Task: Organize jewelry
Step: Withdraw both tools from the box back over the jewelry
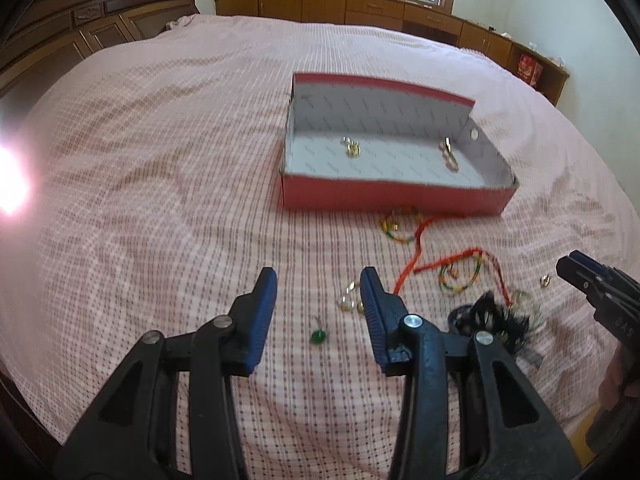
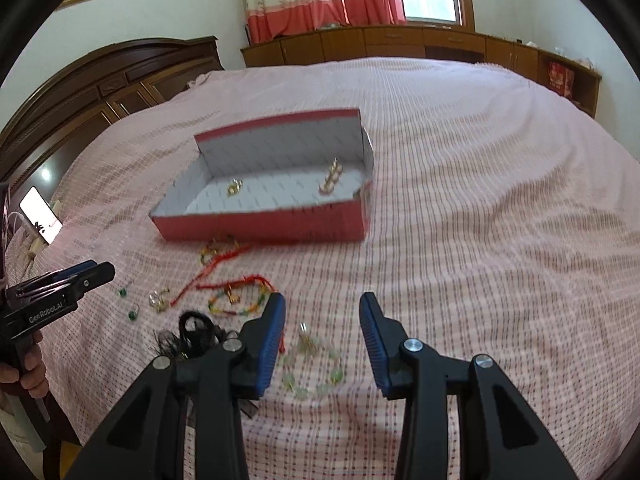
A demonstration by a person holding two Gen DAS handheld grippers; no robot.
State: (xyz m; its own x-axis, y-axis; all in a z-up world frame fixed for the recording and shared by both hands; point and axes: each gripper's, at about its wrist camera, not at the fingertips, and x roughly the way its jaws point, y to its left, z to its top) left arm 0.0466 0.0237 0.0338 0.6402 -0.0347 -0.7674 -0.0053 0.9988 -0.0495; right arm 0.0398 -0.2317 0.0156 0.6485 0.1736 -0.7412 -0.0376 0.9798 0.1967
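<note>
Two pieces of gold jewelry already lie in the red box (image 1: 396,196), which sits open on the pink checked bed (image 1: 160,160); everything else is still scattered on the cover in front of it.

Going from biggest risk to smallest: the bed itself is soft and rumpled, so pressing down to pinch anything could sink the piece into a fold or roll it away. Next, the red cord (image 1: 416,256) runs among the beaded bracelets, one near the box (image 1: 396,226) and one closer in (image 1: 460,276); I'd guess lifting one could drag its neighbours along. The black tangled piece (image 1: 492,316) lies against the pale bead bracelet (image 2: 312,368) and could snag it. Smallest of all, the green earring (image 1: 319,336) and the little gold cluster (image 1: 350,298) are easy to miss or flick aside.

Both tongs hold nothing. The left tongs (image 1: 318,292) stand wide apart over the green earring, low over the cover; the right tongs (image 2: 322,316) are spread just as wide above the pale bead bracelet.

From the left wrist, the pale bracelet is mostly hidden behind the black piece, and the right tongs appear only as a tip at the edge. The right wrist view lays that bracelet out plainly between its fingers, shows two green earrings (image 2: 128,304) where the other shows one, and catches a lit phone screen (image 2: 40,216) off by the headboard. Blur softens the box contents in both.
</note>
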